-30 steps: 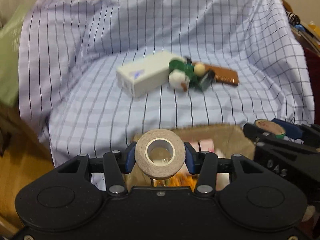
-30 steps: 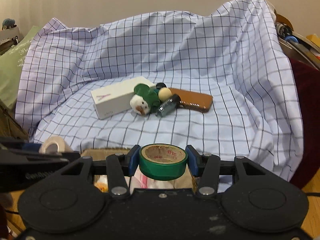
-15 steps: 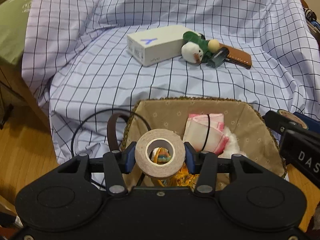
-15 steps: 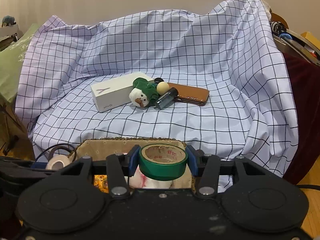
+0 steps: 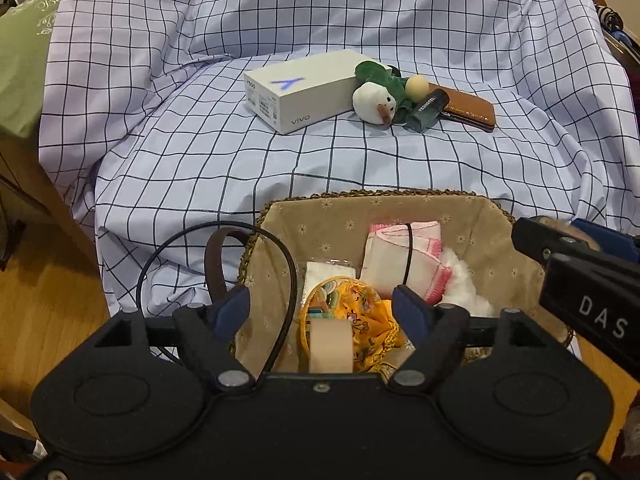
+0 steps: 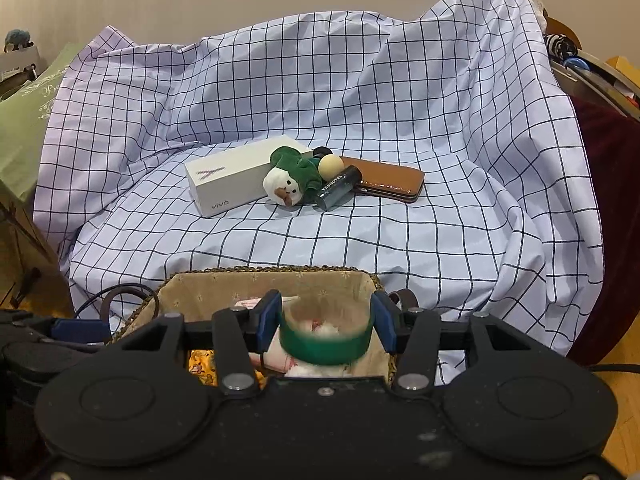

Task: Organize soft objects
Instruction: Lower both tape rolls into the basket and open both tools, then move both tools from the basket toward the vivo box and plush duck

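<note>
Left wrist view: left gripper [image 5: 322, 308] jaws now spread, beige tape roll [image 5: 331, 345] released, on edge inside basket [image 5: 360, 204]. Right gripper [image 6: 325, 322] jaws parted too; green tape roll [image 6: 324, 346] blurred between them, above basket.

Lighting soft, even, indoor; moderately bright in both views. No hard glare. Shadows faint: a pale one under my white box [image 5: 298, 90] and in the folds of the checked sheet [image 6: 440, 128]. Strong fisheye bending at the edges; grid lines of the sheet curve outward, corners darken. Left view sharp throughout. Right view: green tape roll [image 6: 325, 346] between my right tongs [image 6: 326, 322] is smeared by motion blur; background stays crisp. My tongs' black bodies read dark, little detail.
</note>
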